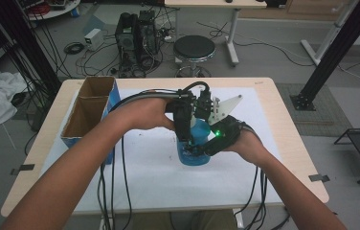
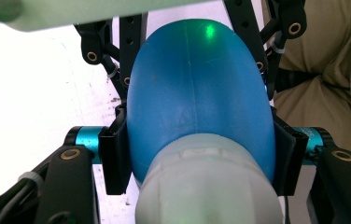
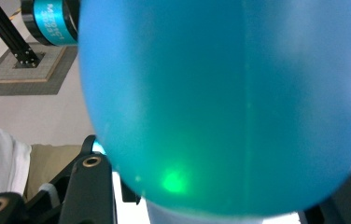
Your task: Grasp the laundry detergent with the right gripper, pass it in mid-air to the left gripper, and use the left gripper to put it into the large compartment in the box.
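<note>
A blue plastic bottle with a whitish top stands upright at the middle of the white mat, and both grippers hold it. My left gripper comes down from above, and its pads press on the bottle's upper sides. My right gripper comes in from the right at a slant and is shut on the blue body. Its black fingers flank the bottle's far end in the left gripper view. A green light spot lies on the plastic.
A long cardboard box with a blue side sits at the table's left edge. A white mat covers the wooden table. Black cables trail off the front edge. A stool and computer towers stand beyond the table.
</note>
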### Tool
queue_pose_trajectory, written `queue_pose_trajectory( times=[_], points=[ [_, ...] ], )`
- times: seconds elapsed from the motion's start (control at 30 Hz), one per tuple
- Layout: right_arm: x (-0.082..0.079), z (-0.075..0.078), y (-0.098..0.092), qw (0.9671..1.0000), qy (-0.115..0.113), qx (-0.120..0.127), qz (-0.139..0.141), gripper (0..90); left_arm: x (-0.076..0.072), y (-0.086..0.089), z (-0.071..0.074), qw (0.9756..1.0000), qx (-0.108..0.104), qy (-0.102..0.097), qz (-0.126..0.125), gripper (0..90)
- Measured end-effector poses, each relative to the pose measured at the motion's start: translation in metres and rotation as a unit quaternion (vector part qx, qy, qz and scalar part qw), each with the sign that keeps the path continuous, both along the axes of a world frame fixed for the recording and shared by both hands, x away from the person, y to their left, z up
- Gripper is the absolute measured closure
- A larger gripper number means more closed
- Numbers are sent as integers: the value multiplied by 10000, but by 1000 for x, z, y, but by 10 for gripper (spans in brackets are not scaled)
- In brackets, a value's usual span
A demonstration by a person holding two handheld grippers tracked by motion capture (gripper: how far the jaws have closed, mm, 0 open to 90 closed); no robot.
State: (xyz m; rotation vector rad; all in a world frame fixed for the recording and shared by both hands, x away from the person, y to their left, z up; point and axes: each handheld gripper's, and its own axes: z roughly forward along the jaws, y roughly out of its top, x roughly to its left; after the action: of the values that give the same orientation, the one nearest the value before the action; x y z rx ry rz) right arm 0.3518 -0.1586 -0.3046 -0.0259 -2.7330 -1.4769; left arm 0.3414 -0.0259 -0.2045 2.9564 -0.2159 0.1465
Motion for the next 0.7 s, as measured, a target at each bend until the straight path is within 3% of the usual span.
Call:
queue_pose_trajectory(
  times=[0.07,0.23,0.3,0.37,0.47,0.5,0.6,0.67,0.7],
  points=[
    [-1,0,0,10000,-14,10,-65,436,0,0,0,10000,-20,-76,-52,374],
    [-2,2,-1,10000,-40,29,-64,424,-2,-2,4,10000,17,-23,-17,376],
    [-2,3,-2,10000,-28,-21,-60,267,-2,-2,6,10000,35,-36,-43,376],
    [-1,2,-7,9997,-118,-196,-114,218,-1,0,8,9999,69,-54,-81,376],
    [-5,5,-20,9995,140,-197,-213,217,0,6,9,9999,84,-25,69,376],
    [-4,7,-26,9995,111,-136,-255,217,1,8,10,9999,98,-63,44,376],
    [-3,12,-43,9969,401,-18,-676,217,3,15,12,9997,107,-42,202,375],
    [-1,13,-55,9947,561,-169,-842,217,5,21,14,9996,54,-48,282,375],
    [-1,14,-60,9950,507,-235,-827,217,6,24,15,9995,31,-45,324,375]
  ],
)
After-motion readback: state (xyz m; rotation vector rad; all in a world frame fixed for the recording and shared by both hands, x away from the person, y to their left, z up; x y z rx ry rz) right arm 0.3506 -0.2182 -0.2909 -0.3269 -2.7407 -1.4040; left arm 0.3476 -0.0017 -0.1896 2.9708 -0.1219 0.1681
